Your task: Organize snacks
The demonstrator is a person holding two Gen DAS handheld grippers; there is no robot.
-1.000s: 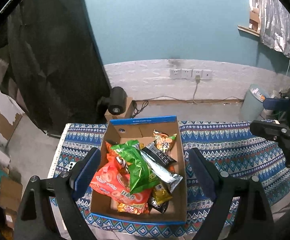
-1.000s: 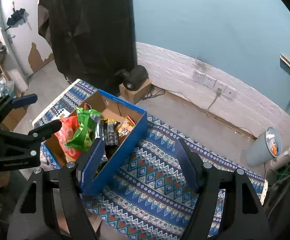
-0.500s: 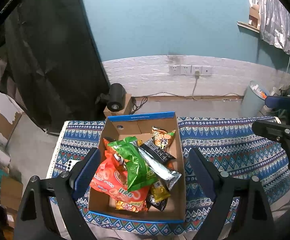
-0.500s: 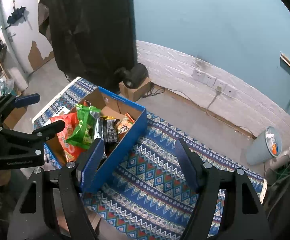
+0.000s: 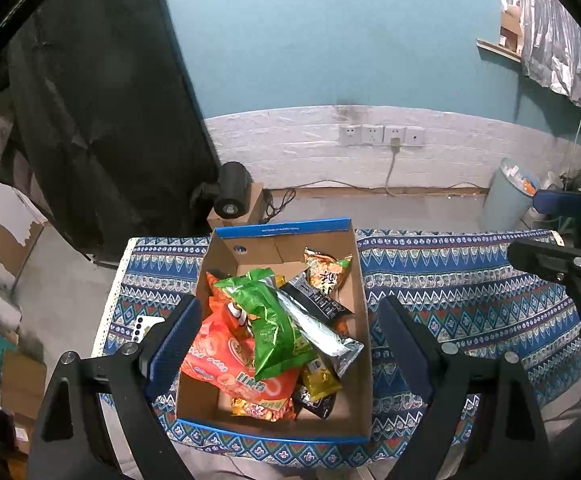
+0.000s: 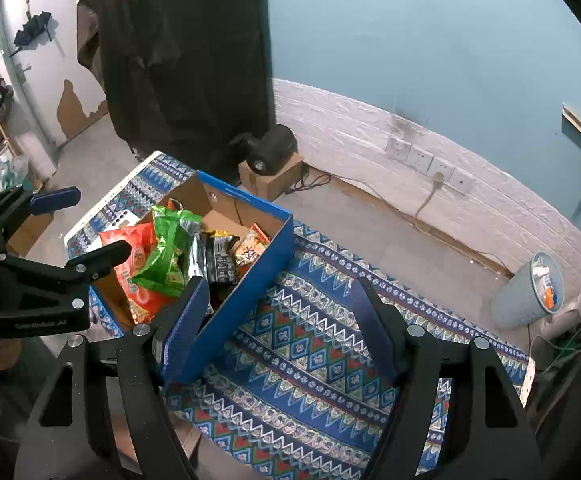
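An open cardboard box with blue rims (image 5: 364, 320) (image 6: 258, 280) stands on the patterned tablecloth (image 5: 462, 292) (image 6: 310, 344). It holds several snack bags: a green bag (image 5: 268, 320) (image 6: 166, 252), an orange-red bag (image 5: 226, 364) (image 6: 134, 264), a silver pack (image 5: 322, 332), a black pack (image 5: 318, 300) (image 6: 220, 260) and a small orange pack (image 5: 326, 274) (image 6: 250, 250). My left gripper (image 5: 286, 344) is open and empty above the box. My right gripper (image 6: 278, 320) is open and empty, over the cloth right of the box; it also shows at the right edge of the left wrist view (image 5: 558, 232).
A white phone (image 5: 144, 326) lies on the cloth left of the box. Beyond the table are a black fan on a small carton (image 5: 232, 194), a grey bin (image 5: 508, 194), a black drape (image 5: 102, 120) and wall sockets (image 5: 382, 135).
Both views have shifted slightly; the box sits a little lower and nearer in the left wrist view. Both grippers stay open and nothing in the box has moved.
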